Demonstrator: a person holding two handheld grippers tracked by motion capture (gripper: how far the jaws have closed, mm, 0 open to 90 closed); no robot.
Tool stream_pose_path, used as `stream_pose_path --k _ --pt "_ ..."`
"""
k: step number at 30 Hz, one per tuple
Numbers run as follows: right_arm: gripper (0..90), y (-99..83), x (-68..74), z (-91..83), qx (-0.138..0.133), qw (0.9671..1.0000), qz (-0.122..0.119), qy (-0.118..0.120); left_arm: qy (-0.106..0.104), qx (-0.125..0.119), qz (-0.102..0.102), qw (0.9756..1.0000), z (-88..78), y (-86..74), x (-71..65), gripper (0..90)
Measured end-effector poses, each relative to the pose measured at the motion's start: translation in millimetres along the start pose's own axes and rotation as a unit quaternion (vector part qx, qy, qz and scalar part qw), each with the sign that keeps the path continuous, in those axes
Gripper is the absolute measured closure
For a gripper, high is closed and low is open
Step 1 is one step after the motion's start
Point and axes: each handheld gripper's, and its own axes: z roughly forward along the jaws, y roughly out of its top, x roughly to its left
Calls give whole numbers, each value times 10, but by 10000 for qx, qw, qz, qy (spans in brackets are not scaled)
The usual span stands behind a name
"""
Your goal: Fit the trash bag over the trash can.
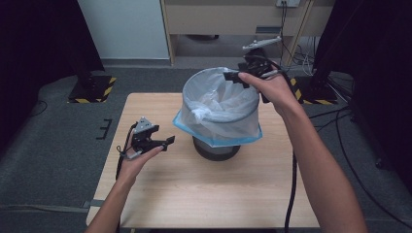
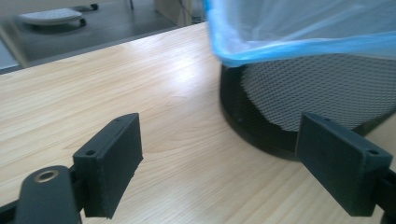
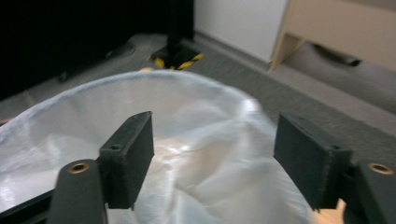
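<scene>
Bin liner [image 1: 221,104] approx. fitted, R hand-held gripper [image 1: 236,76] above.

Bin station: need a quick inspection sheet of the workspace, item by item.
Surface: light wooden table, bare around the bin.
Job's things: black mesh bin upright at the table's middle; clear bag with a blue hem folded over its rim.
Clutter: nothing seen on the table.
Grippers: left claw open, low beside the bin's left, holding nothing; right claw open above the far rim, nothing between its jaws.
Cables: a black cable trails from the right hand off the table's near edge.
Surroundings: grey floor, striped stand bases, wooden furniture behind.
</scene>
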Motion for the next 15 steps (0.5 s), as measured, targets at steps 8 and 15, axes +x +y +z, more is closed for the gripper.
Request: stream_pose_path --k 8,15 --pt "321 -212 -392 -372 -478 9959 474 -610 255 72 -131 9996 -27 -20 207 121" --pt "337 -639 -700 -477 -348 9893 877 -1109 459 229 -109 9986 -23 -77 306 119"
